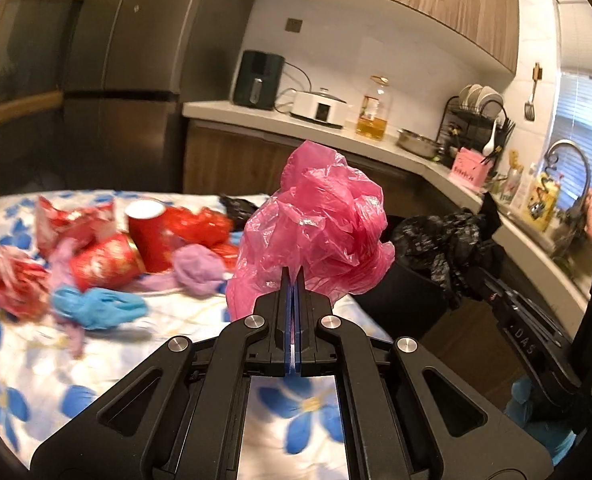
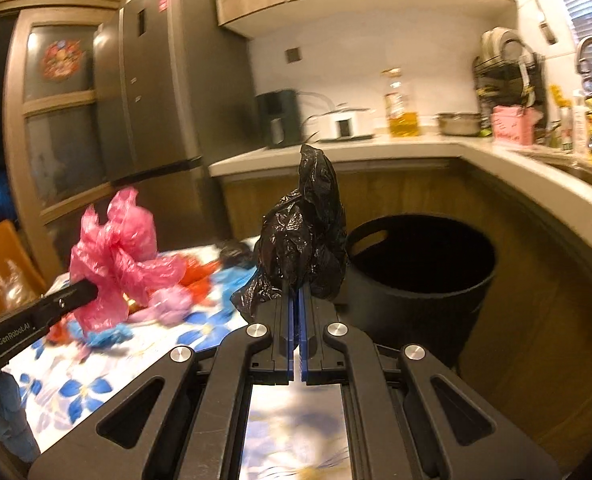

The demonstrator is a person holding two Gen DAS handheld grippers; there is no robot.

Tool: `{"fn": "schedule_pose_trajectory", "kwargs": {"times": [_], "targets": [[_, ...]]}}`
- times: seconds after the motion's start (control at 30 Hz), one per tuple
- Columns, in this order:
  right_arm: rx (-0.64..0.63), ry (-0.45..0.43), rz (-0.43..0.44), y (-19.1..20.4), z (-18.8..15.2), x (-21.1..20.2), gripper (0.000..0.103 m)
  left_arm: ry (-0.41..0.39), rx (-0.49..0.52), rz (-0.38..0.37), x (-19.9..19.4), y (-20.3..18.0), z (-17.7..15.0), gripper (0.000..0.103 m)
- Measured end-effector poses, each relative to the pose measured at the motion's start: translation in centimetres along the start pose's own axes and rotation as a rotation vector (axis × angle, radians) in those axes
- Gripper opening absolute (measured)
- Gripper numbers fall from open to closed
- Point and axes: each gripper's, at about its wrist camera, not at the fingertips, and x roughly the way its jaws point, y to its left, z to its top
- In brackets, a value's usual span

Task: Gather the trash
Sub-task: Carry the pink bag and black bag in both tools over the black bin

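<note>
From the left wrist camera, the left gripper [image 1: 293, 276] has its black fingers pressed together on a crumpled translucent pink plastic bag [image 1: 316, 228], which stands lifted above the edge of the table covered by a white cloth with blue flowers [image 1: 23, 360]. On that cloth to the left lies a blurred heap of trash: a red paper cup with a white inside [image 1: 147, 232], crumpled red wrappers [image 1: 99, 262], a lilac crumpled glove [image 1: 197, 268] and a light blue crumpled glove [image 1: 99, 306]. To the right, a crumpled black plastic bag [image 1: 444, 248] hangs in the fingers of the right gripper [image 1: 482, 280], over a dark round bin [image 1: 404, 300] beside the table.

From the right wrist camera, the right gripper [image 2: 294, 286] is clamped on the black plastic bag [image 2: 304, 232], held up just left of the black round bin with a handle slot [image 2: 424, 280], which stands on the floor against the curved wooden counter [image 2: 536, 192]. At left the left gripper [image 2: 91, 290] holds the pink bag [image 2: 115, 256] over the flowered table [image 2: 75, 380], with the blurred trash beneath it
</note>
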Motion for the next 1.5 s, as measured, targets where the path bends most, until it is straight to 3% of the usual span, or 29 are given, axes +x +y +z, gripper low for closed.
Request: {"fn": "schedule_pose_trajectory", "kwargs": {"times": [0.27,0.57,0.73,1.13,1.5], "targets": [[0.030,-0.032,-0.048,-3.2,0.7,-0.4,0.003,0.016,0.025,0.034,1.4,-1.1,-0.4,0.000],[0.058,-0.061,-0.060,-4.3,1.3,-1.3,0.003,-0.070,0.192,0.049,-1.1,-5.8,2.1,0.000],[0.055,-0.091,-0.097,-4.7,2.0,-2.0,0.003,-0.111,0.258,0.007,-1.3,-8.6,4.0,0.000],[0.058,-0.162,-0.200,-8.2,4.8,-1.1,0.003,-0.149,0.289,-0.102,4.0,-14.3,6.6,0.000],[0.079,-0.167,-0.221,-10.8,5.5,1.2,0.003,-0.122,0.330,-0.129,9.9,-17.0,5.5,0.000]]}}
